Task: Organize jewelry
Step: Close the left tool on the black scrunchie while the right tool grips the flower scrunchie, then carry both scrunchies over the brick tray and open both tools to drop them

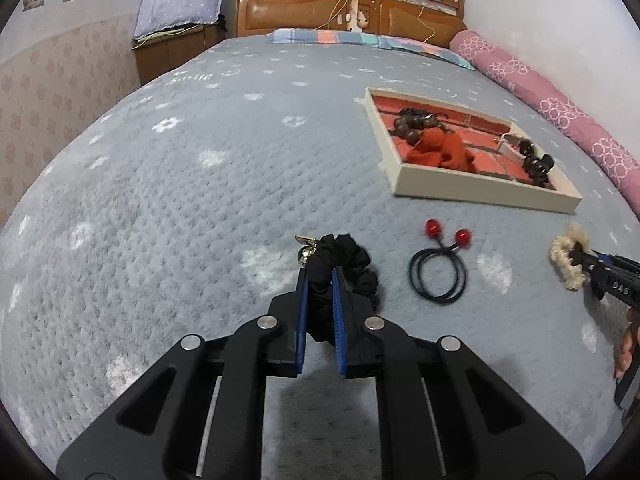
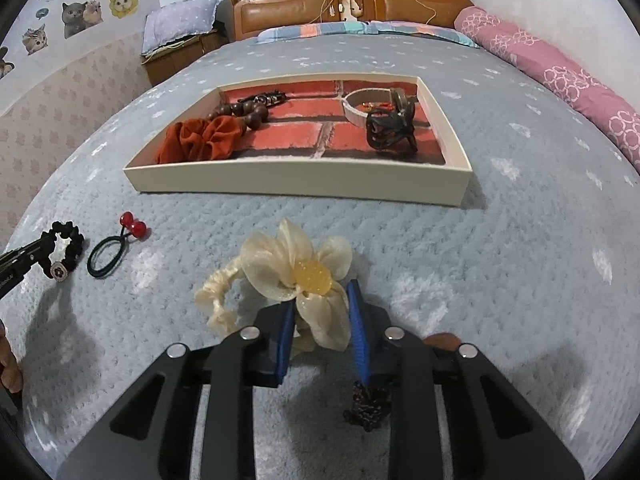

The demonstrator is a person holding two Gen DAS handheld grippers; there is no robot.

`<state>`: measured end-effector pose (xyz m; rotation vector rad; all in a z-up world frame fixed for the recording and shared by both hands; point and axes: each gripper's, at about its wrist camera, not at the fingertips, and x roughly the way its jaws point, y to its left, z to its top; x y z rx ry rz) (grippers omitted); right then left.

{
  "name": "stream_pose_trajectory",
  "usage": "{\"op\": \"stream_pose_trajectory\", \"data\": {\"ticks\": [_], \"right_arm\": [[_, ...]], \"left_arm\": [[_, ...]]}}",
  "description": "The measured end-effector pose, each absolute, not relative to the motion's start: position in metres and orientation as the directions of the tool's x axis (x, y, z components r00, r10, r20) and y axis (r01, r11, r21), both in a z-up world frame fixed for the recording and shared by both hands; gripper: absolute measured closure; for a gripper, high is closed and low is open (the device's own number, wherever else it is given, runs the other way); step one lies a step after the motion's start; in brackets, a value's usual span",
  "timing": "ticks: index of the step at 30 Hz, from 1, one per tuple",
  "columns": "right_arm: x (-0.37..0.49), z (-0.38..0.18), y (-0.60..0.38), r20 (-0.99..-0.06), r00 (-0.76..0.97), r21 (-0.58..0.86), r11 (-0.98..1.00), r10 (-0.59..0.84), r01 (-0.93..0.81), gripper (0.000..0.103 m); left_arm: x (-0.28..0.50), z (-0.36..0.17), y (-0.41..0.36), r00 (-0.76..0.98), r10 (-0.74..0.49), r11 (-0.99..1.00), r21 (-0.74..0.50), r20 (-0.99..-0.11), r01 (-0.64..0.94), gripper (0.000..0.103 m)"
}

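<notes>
On the grey bedspread point(image 1: 160, 208), the left gripper point(image 1: 320, 280) has its blue pads drawn in tight on a black scrunchie point(image 1: 348, 264), which carries a small metal charm at its far end; in the right wrist view the same scrunchie sits at the far left edge, pinched by that gripper's tip. Just to the right of it lies a black hair tie point(image 1: 438, 278) with two red beads, loose on the cover and touching neither tool. Next comes the right gripper point(image 2: 320, 300), its pads narrowed onto a cream flower hair tie point(image 2: 296, 268) with a yellow centre, a lower petal caught between the pads and the braided cream loop trailing out to the left. Under that gripper's right finger lies a small dark beaded item point(image 2: 368, 404), though what it is cannot be told in the shadow. Beyond both grippers, toward the headboard, stands a shallow cream tray point(image 2: 296, 182) lined with a brick print: an orange scrunchie point(image 2: 200, 138) and a brown bead bracelet point(image 2: 244, 112) lie at its left end, a dark claw clip point(image 2: 390, 130) and a pale band point(image 2: 360, 110) at its right end. A pink bolster point(image 2: 560, 72) runs along the bed's right side.
</notes>
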<state>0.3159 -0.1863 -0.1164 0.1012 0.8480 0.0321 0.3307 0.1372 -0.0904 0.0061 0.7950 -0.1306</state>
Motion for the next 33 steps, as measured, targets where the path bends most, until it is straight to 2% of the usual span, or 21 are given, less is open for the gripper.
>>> {"op": "stream_pose_trajectory", "data": {"ticks": [13,19,33], "right_arm": [[0.338,-0.069,-0.207,-0.681,0.728,0.131,0.991,0.079,0.015,0.077],[0.368,-0.046,-0.217,-0.663,0.747,0.113,0.993,0.057,0.024,0.077],[0.461,-0.049,-0.232,-0.684,0.73,0.082,0.994,0.008,0.065,0.078]], "left_arm": [[0.355,-0.021,0.073,0.751,-0.229,0.97,-0.077,-0.619,0.232,0.093],[0.382,-0.007,0.029,0.747,-0.27,0.956,-0.074,-0.608,0.285,0.093],[0.496,-0.029,-0.031,0.679,-0.282,0.953,-0.118,-0.678,0.278,0.093]]}}
